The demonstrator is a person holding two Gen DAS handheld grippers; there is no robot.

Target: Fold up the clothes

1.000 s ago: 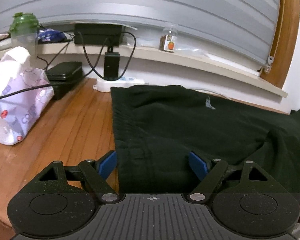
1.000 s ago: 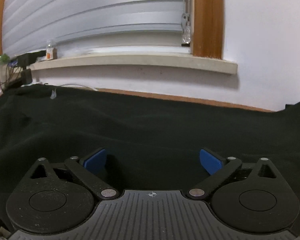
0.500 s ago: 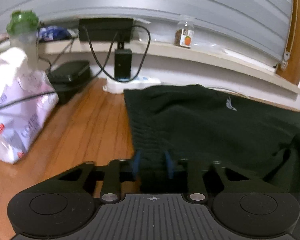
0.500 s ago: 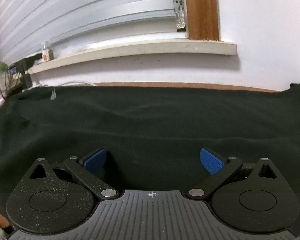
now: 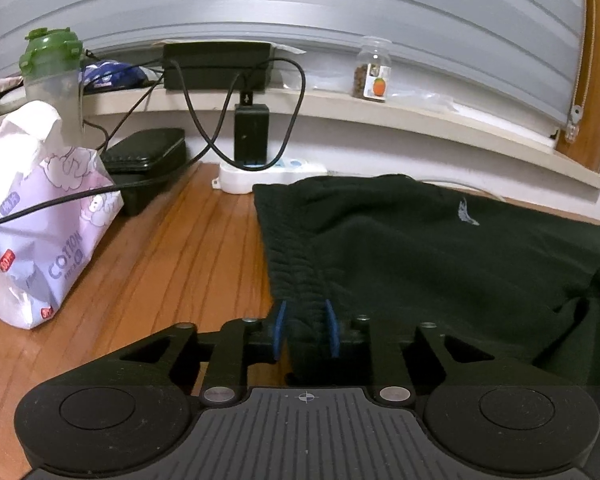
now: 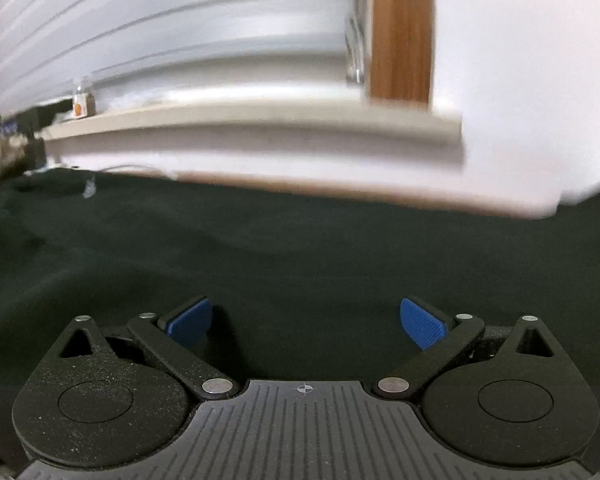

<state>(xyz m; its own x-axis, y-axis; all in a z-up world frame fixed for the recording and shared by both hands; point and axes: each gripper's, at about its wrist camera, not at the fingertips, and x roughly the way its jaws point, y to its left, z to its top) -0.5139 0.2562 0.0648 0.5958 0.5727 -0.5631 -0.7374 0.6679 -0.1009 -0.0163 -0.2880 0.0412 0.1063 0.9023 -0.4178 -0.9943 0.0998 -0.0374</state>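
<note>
A dark green garment (image 5: 440, 248) with a small pale logo lies spread on the wooden table (image 5: 180, 248). Its ribbed elastic band forms the left edge. My left gripper (image 5: 305, 328) has its blue pads against a bunched fold of that band at the near edge. Its jaws are opening slightly, with the cloth still filling the gap. In the right wrist view the same garment (image 6: 300, 240) covers the whole surface. My right gripper (image 6: 306, 320) hovers low over it. Its jaws stand wide and are closing a little, pinching nothing.
At the left stand a pale tissue pack (image 5: 40, 216), a green-lidded bottle (image 5: 52, 68) and a black case (image 5: 148, 152). A white power strip (image 5: 272, 172) with a black charger and looping cables sits behind the garment. A small jar (image 5: 374, 70) stands on the sill.
My left gripper went from wide open to clamped on the band's edge, then its pads spread a little. My right gripper shifted sideways over the cloth, and its pads drew in slightly.
</note>
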